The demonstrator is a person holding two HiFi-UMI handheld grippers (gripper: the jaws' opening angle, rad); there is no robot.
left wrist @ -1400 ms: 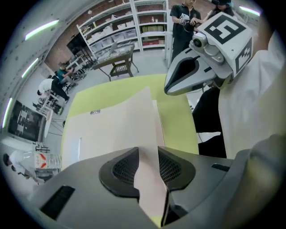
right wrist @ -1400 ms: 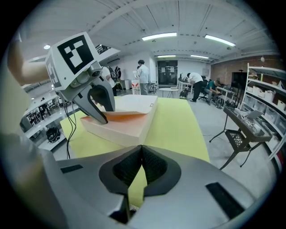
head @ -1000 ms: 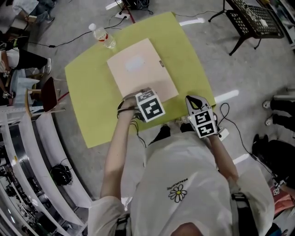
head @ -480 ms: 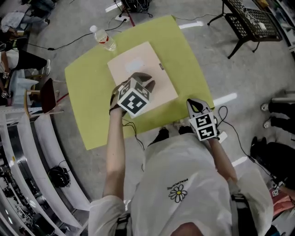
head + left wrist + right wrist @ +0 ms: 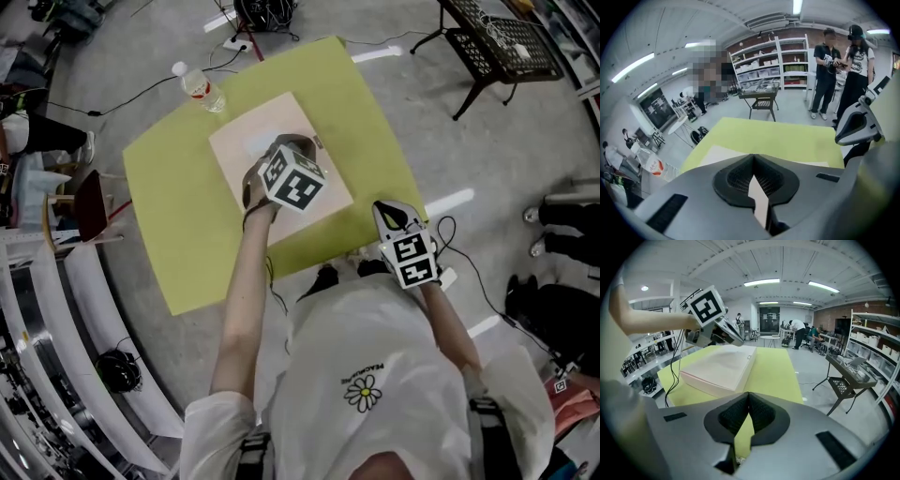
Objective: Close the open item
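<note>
**A:** Head view first. The pale flat box (image 5: 234,141) lies mid-way on the yellow-green surface (image 5: 169,197) with its lid down flat. The left claw (image 5: 302,142) is over its far half. A water bottle (image 5: 199,87) is at the far left corner, apart from the box.

**B:** And the right claw (image 5: 382,205)?

**A:** It's at the near edge of the surface, clear of the box.

**B:** The right gripper view adds what the top-down look can't. It shows the box side-on, lid sitting on its base, and the left claw's tips low over the lid. Whether they touch it, I can't tell.

**A:** In the left gripper view the jaws are together with nothing between them. Beyond them are shelves (image 5: 773,61) and two people (image 5: 826,65) standing, which the head view doesn't show.

**B:** The right claw's own jaws meet at the tips too, with only surface past them.

**A:** A second ago the left claw sat at the box's near edge with its jaws apart. It's gone farther across the lid, and its jaws have just been closing on nothing. The right claw has kept its place.
</note>
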